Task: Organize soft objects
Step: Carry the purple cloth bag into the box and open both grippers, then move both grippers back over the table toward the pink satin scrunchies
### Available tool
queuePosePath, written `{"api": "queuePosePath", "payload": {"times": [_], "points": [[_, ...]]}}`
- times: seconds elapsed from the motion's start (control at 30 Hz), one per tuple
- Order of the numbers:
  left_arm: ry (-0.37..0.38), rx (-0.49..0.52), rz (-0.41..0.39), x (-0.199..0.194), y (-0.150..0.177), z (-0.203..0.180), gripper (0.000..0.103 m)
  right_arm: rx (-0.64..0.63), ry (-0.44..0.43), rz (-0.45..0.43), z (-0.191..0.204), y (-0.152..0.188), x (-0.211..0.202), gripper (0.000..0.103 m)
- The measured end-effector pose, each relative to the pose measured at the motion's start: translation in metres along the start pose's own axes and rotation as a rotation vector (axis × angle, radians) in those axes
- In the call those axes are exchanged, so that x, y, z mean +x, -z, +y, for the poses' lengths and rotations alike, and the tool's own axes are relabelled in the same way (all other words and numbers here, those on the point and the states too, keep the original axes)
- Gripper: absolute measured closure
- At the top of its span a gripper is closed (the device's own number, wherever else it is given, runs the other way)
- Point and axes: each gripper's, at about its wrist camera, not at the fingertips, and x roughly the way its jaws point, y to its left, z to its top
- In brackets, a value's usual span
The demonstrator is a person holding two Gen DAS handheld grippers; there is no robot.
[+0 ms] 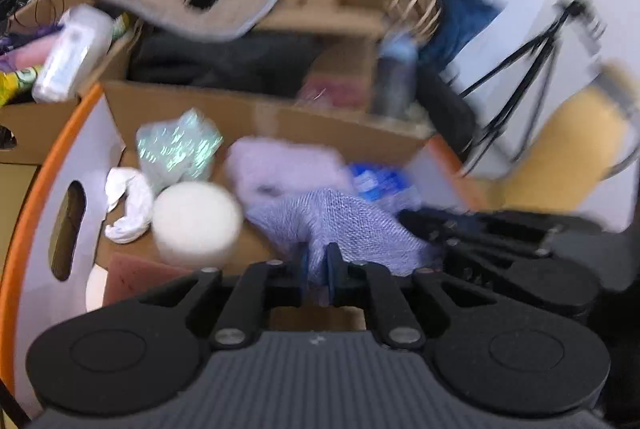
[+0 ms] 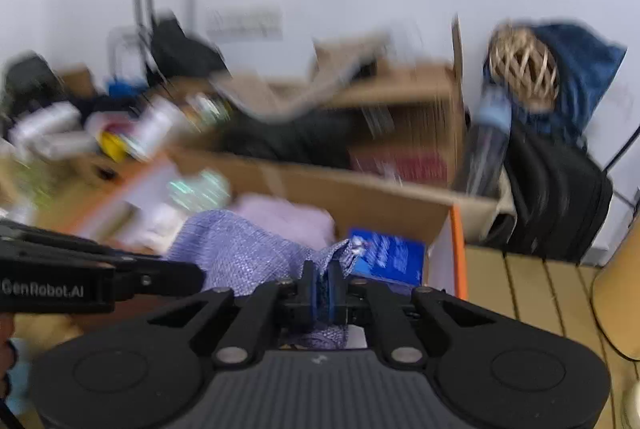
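Left gripper [image 1: 318,261]: clenched on the near edge of the purple knit cloth [image 1: 340,225].
Right gripper [image 2: 322,279]: clenched on another fold of that cloth [image 2: 240,249].
Cloth location: over the open cardboard box [image 1: 248,117], above the lilac fluffy item [image 1: 280,165].
Risk: both frames are blurred; the thin pinches may slip, or the cloth may snag the white ball [image 1: 196,221].
Writing: "GenRobot.AI" on the left gripper body; text on the blue packet [image 2: 390,255] is illegible.

A blue-violet knitted cloth [image 1: 340,225] with a fine mesh weave lies beside a pale lilac fuzzy fabric [image 1: 280,165]. The ball [image 1: 196,219] is cream, the crumpled sock [image 1: 128,205] white, the wrapper [image 1: 178,149] iridescent mint. The brown cardboard box [image 1: 248,113] has an orange-edged white flap [image 1: 60,165]. The packet [image 2: 390,255] is bright blue.
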Motion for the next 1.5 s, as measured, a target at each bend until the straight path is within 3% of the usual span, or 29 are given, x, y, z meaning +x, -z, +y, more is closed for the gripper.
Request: {"api": "queuePosePath", "payload": {"times": [0.07,0.17,0.23,0.33,0.47,0.53,0.63,0.73,0.8,0.93,1.07,1.23,1.37,1.5], "points": [[-0.028,0.039,0.033,0.009,0.005,-0.001,0.093,-0.024,0.028,0.062,0.003,0.0,0.028,0.095],[-0.005,0.036,0.016,0.001,0.014,0.004,0.079,-0.023,0.01,0.123,0.004,0.007,0.044,0.09],[-0.005,0.028,-0.007,-0.006,0.011,0.004,0.058,0.0,0.002,0.117,0.002,0.008,0.041,0.084],[-0.018,0.053,-0.028,-0.027,0.007,-0.006,0.056,-0.022,-0.002,0.136,0.009,0.007,0.033,0.08],[0.02,0.093,-0.082,-0.091,0.007,-0.018,0.055,-0.03,-0.003,0.055,0.009,-0.004,-0.026,0.054],[0.03,0.128,-0.124,-0.132,0.015,-0.023,0.045,-0.032,-0.014,0.024,0.007,-0.007,-0.066,0.053],[-0.016,0.178,-0.165,-0.184,0.037,-0.026,0.043,-0.074,-0.064,0.008,0.009,0.004,-0.128,0.05],[-0.057,0.175,-0.221,-0.237,0.061,-0.027,0.039,-0.093,-0.06,-0.028,0.01,0.026,-0.187,0.047],[-0.104,0.186,-0.275,-0.266,0.078,-0.032,0.035,-0.093,-0.053,-0.066,0.011,0.039,-0.222,0.038],[-0.22,0.237,-0.382,-0.309,0.131,-0.046,0.034,-0.091,-0.052,-0.104,0.019,0.073,-0.274,0.036],[-0.195,0.269,-0.457,-0.348,0.21,-0.056,0.026,-0.044,-0.071,-0.19,0.031,0.119,-0.33,0.034],[-0.181,0.215,-0.516,-0.385,0.293,-0.062,0.02,-0.054,-0.071,-0.303,0.064,0.189,-0.394,0.03],[-0.162,0.177,-0.51,-0.404,0.339,-0.066,0.018,-0.075,-0.069,-0.385,0.092,0.242,-0.423,0.022],[-0.174,0.153,-0.498,-0.419,0.38,-0.064,0.01,-0.039,-0.019,-0.376,0.114,0.295,-0.442,0.021]]}}
